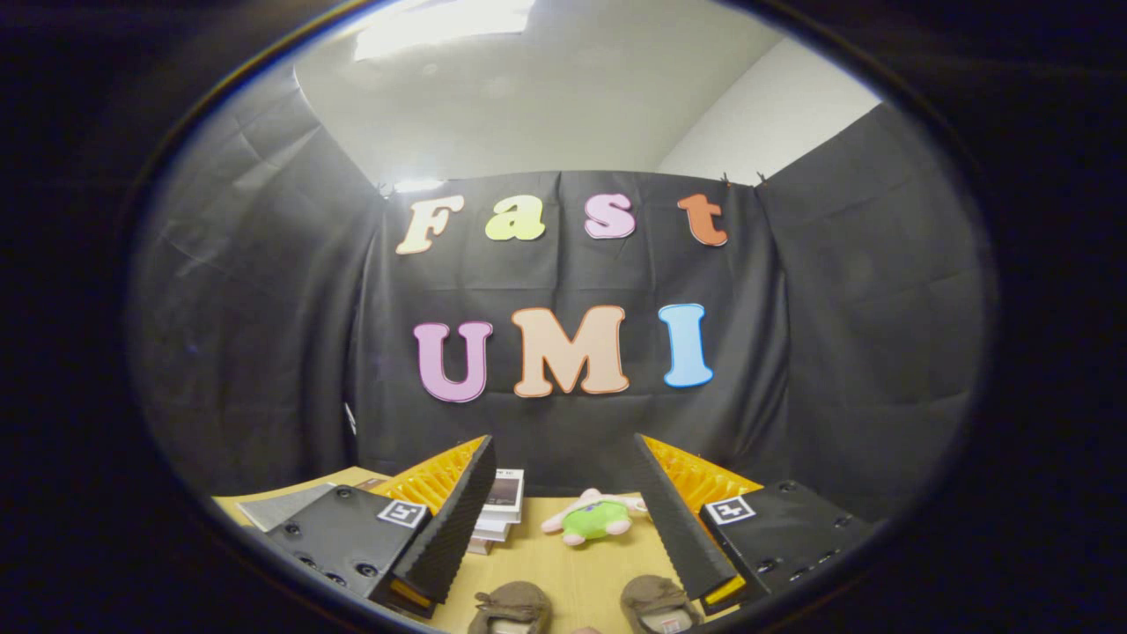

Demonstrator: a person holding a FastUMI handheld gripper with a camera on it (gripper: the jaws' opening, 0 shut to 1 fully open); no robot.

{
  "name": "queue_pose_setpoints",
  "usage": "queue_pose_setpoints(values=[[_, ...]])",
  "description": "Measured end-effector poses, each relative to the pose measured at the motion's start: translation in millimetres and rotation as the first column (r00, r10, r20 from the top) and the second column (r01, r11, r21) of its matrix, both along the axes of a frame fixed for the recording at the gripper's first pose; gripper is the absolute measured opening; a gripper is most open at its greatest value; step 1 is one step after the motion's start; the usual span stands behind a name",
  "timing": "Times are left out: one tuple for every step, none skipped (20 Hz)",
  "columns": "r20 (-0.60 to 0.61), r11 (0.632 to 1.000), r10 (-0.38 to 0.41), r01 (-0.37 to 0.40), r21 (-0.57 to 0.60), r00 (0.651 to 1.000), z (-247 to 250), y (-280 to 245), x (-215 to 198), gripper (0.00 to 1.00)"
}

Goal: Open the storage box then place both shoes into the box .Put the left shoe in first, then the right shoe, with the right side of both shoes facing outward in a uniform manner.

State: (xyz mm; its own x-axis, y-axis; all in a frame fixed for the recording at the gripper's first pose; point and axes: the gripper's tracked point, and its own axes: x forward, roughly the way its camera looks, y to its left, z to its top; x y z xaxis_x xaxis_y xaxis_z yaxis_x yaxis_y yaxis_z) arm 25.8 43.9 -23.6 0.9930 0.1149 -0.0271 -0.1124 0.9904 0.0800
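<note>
**Claw wide open above two brown shoes on a wooden bench**

The claw (563,528) is spread wide and holds nothing. Its two fingers (453,528) are wedge-shaped with ribbed, corrugated inner faces, and each is mounted on a flat plate studded with bolts and carrying a small square black-and-white marker.

Taking the plush toy (594,519) as the landmark: it is a soft stuffed thing with a green body and pale pink limbs, lying on the light wood-grain bench (563,572) between the fingers and beyond their tips. Nearer than the toy, low between the two fingers, sit the two shoes, both brown with a soft, suede-like look. The left-hand shoe (511,608) has a small bow or knot on its top; the right-hand shoe (656,606) shows a pale insole with a small label too tiny to read. They lie side by side, apart from each other, with bare bench between them.

Beside the toy, by the left finger, a stack of thin booklets (502,511) lies flat, their cover print too small to read. Farther that way, a flat grey sheet (282,506) rests on the bench.
</note>
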Motion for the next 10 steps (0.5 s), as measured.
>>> queue_pose_setpoints(values=[[-0.007,1.0,0.002,-0.002,-0.004,1.0,-1,1,-1,0.98],[-0.013,1.0,0.003,-0.003,-0.007,1.0,-4,2,-3,0.98],[-0.017,1.0,0.008,-0.008,-0.006,1.0,-4,4,-5,0.98],[-0.021,1.0,0.014,-0.014,-0.002,1.0,-6,8,-6,0.98],[-0.028,1.0,0.018,-0.018,0.001,0.999,-8,11,-9,0.98],[-0.039,1.0,0.022,-0.022,0.003,0.999,-12,14,-11,0.98],[-0.055,1.0,0.025,-0.025,0.0,0.998,-17,15,-14,0.98],[-0.072,1.0,0.03,-0.031,-0.003,0.997,-24,19,-15,0.98],[-0.087,0.999,0.034,-0.034,-0.001,0.996,-29,22,-17,0.98],[-0.101,0.999,0.04,-0.04,0.005,0.994,-34,25,-18,0.98]])
